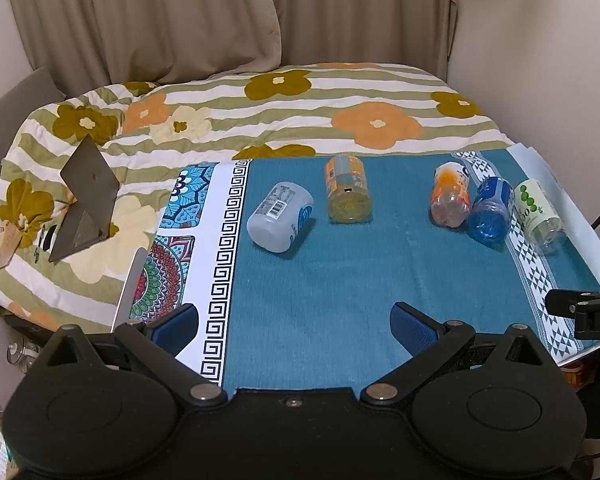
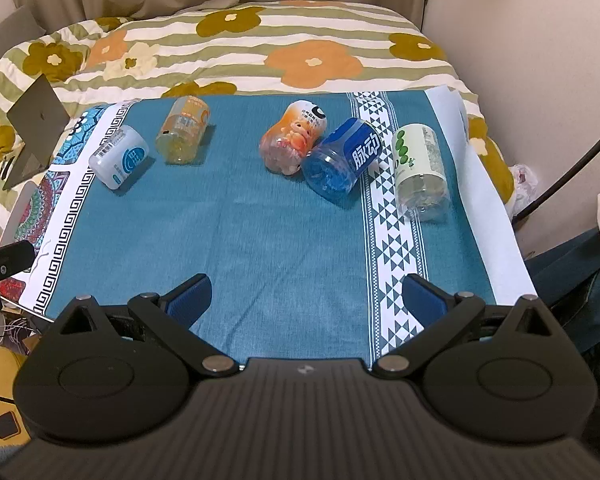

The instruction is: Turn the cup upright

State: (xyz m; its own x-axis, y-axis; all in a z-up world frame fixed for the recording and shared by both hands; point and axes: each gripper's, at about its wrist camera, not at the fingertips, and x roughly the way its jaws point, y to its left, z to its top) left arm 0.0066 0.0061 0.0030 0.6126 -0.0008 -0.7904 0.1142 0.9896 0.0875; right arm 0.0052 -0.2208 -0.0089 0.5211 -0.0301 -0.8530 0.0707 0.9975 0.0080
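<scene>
Several plastic cups lie on their sides on a teal cloth (image 1: 340, 272) (image 2: 268, 240). From left to right: a white cup (image 1: 279, 217) (image 2: 118, 157), a yellow-orange cup (image 1: 347, 189) (image 2: 183, 129), an orange cup (image 1: 451, 194) (image 2: 293, 141), a blue cup (image 1: 491, 211) (image 2: 339, 156) touching it, and a clear cup with a green-dotted label (image 1: 539, 212) (image 2: 419, 170). My left gripper (image 1: 294, 326) is open over the cloth's near edge, well short of the cups. My right gripper (image 2: 306, 296) is open too, nothing between its fingers.
The cloth covers a board on a bed with a flowered striped quilt (image 1: 300, 108) (image 2: 260, 48). An open laptop (image 1: 86, 204) (image 2: 34, 128) stands on the quilt at left. Curtains and a wall close off the back and right. A black clamp (image 1: 584, 312) sits at the right edge.
</scene>
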